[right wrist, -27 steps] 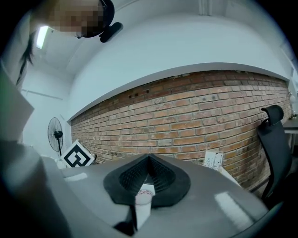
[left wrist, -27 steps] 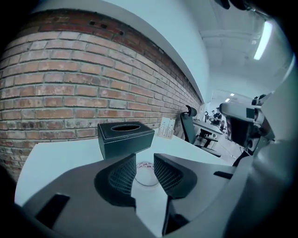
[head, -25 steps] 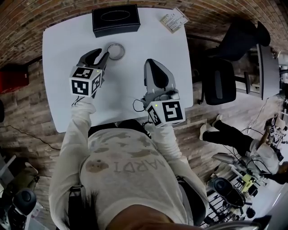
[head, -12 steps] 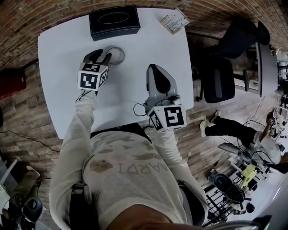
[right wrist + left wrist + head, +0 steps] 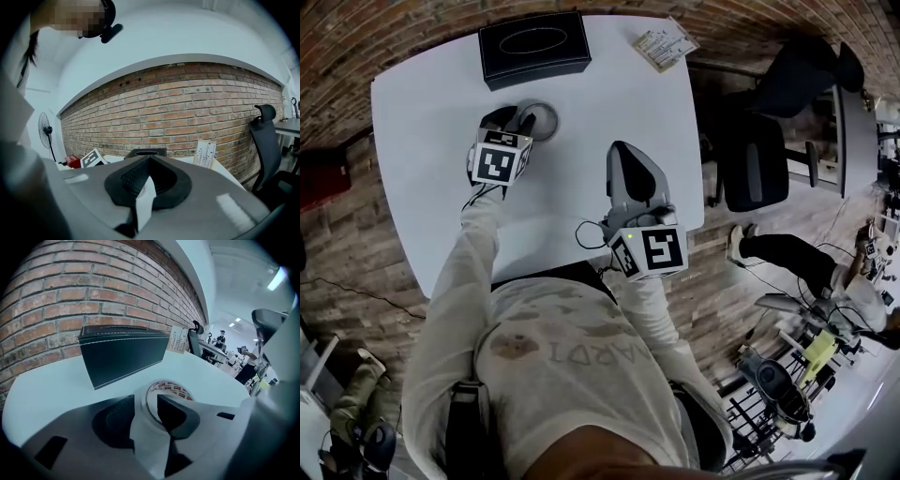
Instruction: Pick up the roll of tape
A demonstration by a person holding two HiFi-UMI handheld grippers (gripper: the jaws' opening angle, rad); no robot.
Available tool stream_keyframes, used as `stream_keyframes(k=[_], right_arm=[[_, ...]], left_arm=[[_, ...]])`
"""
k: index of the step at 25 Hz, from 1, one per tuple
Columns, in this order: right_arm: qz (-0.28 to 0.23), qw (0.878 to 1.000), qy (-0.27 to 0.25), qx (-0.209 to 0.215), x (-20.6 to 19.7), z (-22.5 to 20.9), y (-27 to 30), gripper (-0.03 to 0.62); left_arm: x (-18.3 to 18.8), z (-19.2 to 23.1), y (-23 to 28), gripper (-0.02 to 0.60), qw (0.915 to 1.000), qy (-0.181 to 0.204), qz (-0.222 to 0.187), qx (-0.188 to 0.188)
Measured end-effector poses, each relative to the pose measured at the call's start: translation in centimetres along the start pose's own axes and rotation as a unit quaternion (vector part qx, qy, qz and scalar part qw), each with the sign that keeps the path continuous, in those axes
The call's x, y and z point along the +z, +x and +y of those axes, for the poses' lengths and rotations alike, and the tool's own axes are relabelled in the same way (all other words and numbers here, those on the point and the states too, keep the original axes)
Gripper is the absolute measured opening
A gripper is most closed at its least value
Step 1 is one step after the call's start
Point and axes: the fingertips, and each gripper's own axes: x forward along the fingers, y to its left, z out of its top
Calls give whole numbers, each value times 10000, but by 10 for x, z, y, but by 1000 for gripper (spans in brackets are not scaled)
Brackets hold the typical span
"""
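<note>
The roll of tape (image 5: 543, 118) lies flat on the white table (image 5: 422, 187), a pale ring with a printed inner core (image 5: 171, 388). My left gripper (image 5: 513, 120) is tilted down over its near-left side. In the left gripper view the left gripper (image 5: 146, 405) has its jaws opening: one stands outside the ring and the other inside the hole. The ring's wall is between them with a gap showing. My right gripper (image 5: 629, 156) hovers over the table to the right of the tape. It points almost level, and the right gripper (image 5: 149, 160) has its tips together with nothing in them.
A black tissue box (image 5: 534, 45) stands just behind the tape, close ahead in the left gripper view as the box (image 5: 122, 355). A printed card (image 5: 664, 44) leans at the table's far right corner. A brick wall is behind. Office chairs (image 5: 759, 169) stand to the right of the table.
My left gripper has come down and forward onto the tape, and its jaws now straddle the ring's rim. The right gripper has sunk a little.
</note>
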Motion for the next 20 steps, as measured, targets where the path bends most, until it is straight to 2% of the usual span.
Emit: stream_keyframes(k=[5,8,16,20], right_arm=[[73,10000,15,-22,-5,-1,3,11],[92,10000,13,-17,-8,1,4,11],[98,9999,-14,-60,-8,1,1,11],[50,9999,-11,-96,-8,1,-2,11]], left_arm=[[-4,0,6,135,9999,84,103,92],[-3,-3,10,94,9997,229,21,87],[-4,-4,8,60,9985,455,109,292],[0,1,-3,58,9978,447,-86,472]])
